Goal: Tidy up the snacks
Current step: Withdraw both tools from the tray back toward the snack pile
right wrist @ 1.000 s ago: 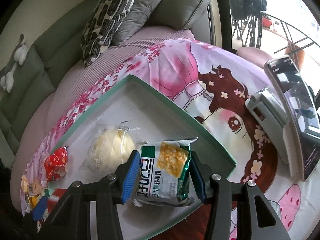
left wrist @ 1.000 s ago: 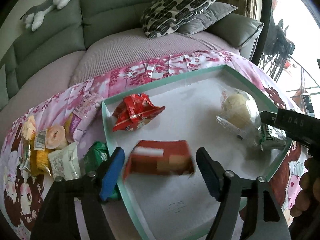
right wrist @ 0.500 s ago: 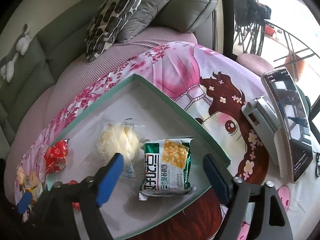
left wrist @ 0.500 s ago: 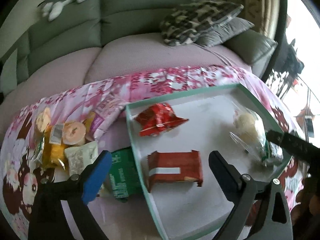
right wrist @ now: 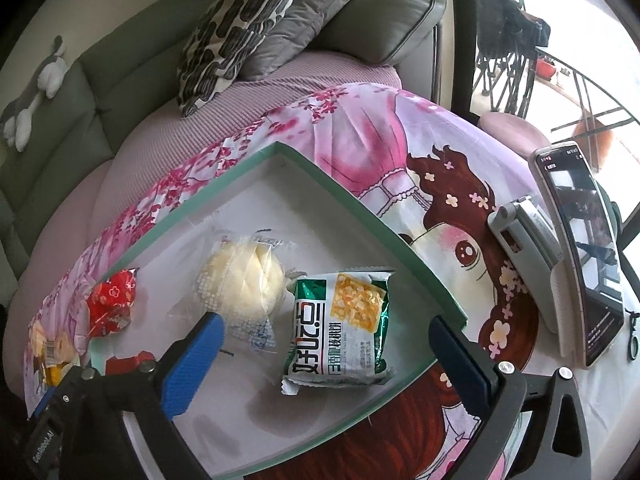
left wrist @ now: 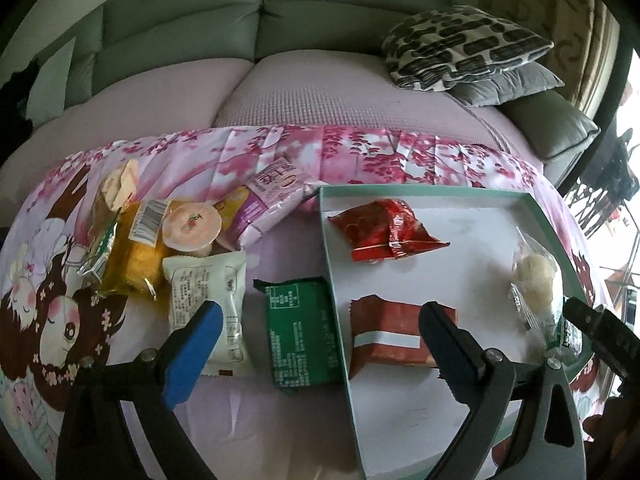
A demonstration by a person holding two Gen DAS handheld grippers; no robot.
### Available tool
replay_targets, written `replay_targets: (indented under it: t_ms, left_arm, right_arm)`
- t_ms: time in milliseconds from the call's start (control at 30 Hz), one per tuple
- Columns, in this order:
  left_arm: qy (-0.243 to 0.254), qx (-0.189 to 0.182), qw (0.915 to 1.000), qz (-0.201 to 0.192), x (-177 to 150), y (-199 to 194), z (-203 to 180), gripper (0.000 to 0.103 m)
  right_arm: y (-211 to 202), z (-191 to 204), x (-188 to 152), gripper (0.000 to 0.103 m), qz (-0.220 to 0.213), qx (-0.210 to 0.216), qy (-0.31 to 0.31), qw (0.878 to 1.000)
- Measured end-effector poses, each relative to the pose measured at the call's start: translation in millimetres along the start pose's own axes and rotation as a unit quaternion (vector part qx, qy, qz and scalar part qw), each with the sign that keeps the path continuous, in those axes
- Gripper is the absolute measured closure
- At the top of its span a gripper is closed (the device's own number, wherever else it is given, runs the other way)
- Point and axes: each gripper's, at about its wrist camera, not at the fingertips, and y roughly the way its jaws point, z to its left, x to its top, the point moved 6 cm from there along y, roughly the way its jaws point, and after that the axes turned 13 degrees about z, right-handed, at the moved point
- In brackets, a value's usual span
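Green-rimmed tray (right wrist: 384,232) holds the green-and-white snack packet (right wrist: 340,330), lying flat between the right tongs (right wrist: 326,346), jaws opening, untouched. Left tongs (left wrist: 320,336) stand wide above a green packet (left wrist: 302,334) on the surface.

Left wrist view looks steeply down and close over the tray's (left wrist: 404,436) left edge and loose snacks on the cloth (left wrist: 280,148), right wrist view over its right corner (right wrist: 452,308), both facing the sofa (left wrist: 320,20), sharing tray interior.
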Motion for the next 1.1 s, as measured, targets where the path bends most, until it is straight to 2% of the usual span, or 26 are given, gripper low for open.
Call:
replay_targets:
  t_ms: [367, 633, 767, 1000, 1100]
  left_arm:
    - [-0.06, 0.004, 0.998, 0.018, -5.7, -0.4, 35.7, 0.004]
    - [-0.125, 0.016, 0.9918, 0.018, -10.3, -8.3, 88.4, 0.004]
    - [-0.152, 0.038, 0.9875, 0.016, -12.1, -16.0, 115.3, 0.004]
    - [-0.176, 0.106, 0.9785, 0.013, -18.4, -29.6, 166.5, 0.004]
    - [-0.194, 0.113, 0.9744, 0.012, -21.9, -33.7, 187.2, 0.004]
  right_arm:
    - [-10.7, 21.4, -3.9, 0.0, -0.01, 0.006, -0.019, 1.0]
    - [-11.7, 57.4, -14.9, 0.0, -0.007, 0.021, -0.046, 0.999]
    - [-10.8, 81.1, -24.3, 0.0, -0.004, 0.028, -0.071, 0.997]
    - [-10.0, 119.5, -40.0, 0.0, 0.001, 0.048, -0.107, 0.993]
    - [-6.6, 135.7, -48.0, 0.0, 0.007, 0.052, -0.126, 0.991]
